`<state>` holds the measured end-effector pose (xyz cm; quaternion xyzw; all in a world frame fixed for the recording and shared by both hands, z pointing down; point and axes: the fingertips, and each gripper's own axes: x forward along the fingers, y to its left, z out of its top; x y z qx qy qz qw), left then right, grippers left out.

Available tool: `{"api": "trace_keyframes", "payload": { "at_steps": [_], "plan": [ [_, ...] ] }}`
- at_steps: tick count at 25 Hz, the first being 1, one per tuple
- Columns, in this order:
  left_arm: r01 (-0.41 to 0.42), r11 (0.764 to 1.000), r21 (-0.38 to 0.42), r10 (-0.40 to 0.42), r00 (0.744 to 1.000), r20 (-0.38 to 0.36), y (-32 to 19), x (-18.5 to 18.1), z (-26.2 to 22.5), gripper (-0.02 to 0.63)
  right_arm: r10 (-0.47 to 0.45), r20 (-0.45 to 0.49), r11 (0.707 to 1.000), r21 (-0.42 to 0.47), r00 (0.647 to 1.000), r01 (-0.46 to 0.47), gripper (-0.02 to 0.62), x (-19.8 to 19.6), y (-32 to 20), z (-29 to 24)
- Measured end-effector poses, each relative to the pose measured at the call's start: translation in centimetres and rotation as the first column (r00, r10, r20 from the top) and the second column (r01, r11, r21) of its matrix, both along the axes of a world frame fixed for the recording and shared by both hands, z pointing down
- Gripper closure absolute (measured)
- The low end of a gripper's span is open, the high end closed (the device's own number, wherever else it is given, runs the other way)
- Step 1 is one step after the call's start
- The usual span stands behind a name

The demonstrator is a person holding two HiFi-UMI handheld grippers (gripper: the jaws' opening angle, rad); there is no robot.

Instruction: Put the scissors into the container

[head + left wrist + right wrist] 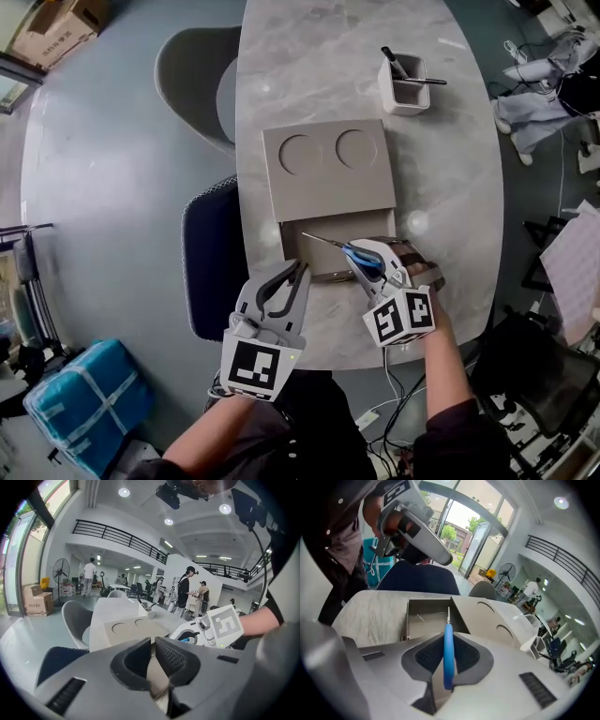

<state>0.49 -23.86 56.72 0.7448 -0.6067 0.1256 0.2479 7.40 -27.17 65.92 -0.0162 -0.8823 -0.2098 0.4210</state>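
Ahead of and just below the right gripper (368, 261), head view: the open compartment of the container (314, 261) sits on the tabletop (450, 187). The gripper is clamped on the blue handle of the scissors (342, 247). The blades stick out forward and to its left, with the tip above the compartment's floor. The container's lid part, with two round recesses, lies farther ahead. The left gripper (300, 270) hangs at the near rim to the left of the right one. Its jaws are drawn almost together, with nothing between them.

Left gripper view: the left gripper (153, 641) shows only a thin slit between its pads and is empty. The right gripper (197, 632) is just off to its right, a bit of blue handle showing in it. The container (136, 629) lies ahead.

Right gripper view: the scissors (448, 653) run straight along the gripper's own line between the pads of the right gripper (448, 639), handle back and blade tip forward. The tip points at the open compartment of the container (426, 618), which lies directly ahead and lower.

Judgement: the right gripper carries the load and is the nearer one. The scissors' long axis looks roughly in line with the compartment's depth. The next move is likely a short lowering forward and a release, and the blade tip may catch the inner edge of the lid part.
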Motion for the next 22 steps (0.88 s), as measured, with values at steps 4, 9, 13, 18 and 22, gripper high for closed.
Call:
{"api": "trace_keyframes", "payload": {
  "at_steps": [4, 9, 13, 18, 22],
  "plan": [
    [0.006, 1.0, -0.021, -0.006, 1.0, -0.008, -0.3, 0.4, 1.8, 0.569, -0.053, -0.019, 0.998, 0.039, 0.998, 0.054, 0.554, -0.8, -0.5, 1.4],
    [0.025, 0.999, -0.034, -0.025, 1.0, -0.005, -0.6, 0.4, 3.8, 0.569, -0.138, -0.004, 0.984, 0.11, 0.99, 0.138, 0.554, -1.5, -0.8, 2.7],
    [0.021, 0.999, -0.041, -0.021, 1.0, -0.002, -0.3, 0.7, 4.6, 0.569, -0.157, -0.023, 0.979, 0.126, 0.987, 0.159, 0.552, -1.3, -0.9, 3.7],
    [0.03, 0.998, -0.052, -0.031, 1.0, -0.006, -0.3, 0.9, 5.3, 0.569, -0.146, -0.058, 0.983, 0.106, 0.988, 0.151, 0.55, -1.1, -1.3, 4.4],
    [0.033, 0.998, -0.053, -0.033, 0.999, -0.003, -0.4, 1.0, 5.4, 0.569, -0.136, -0.107, 0.987, 0.072, 0.985, 0.144, 0.533, -1.0, -1.1, 5.0]
  ]
}}
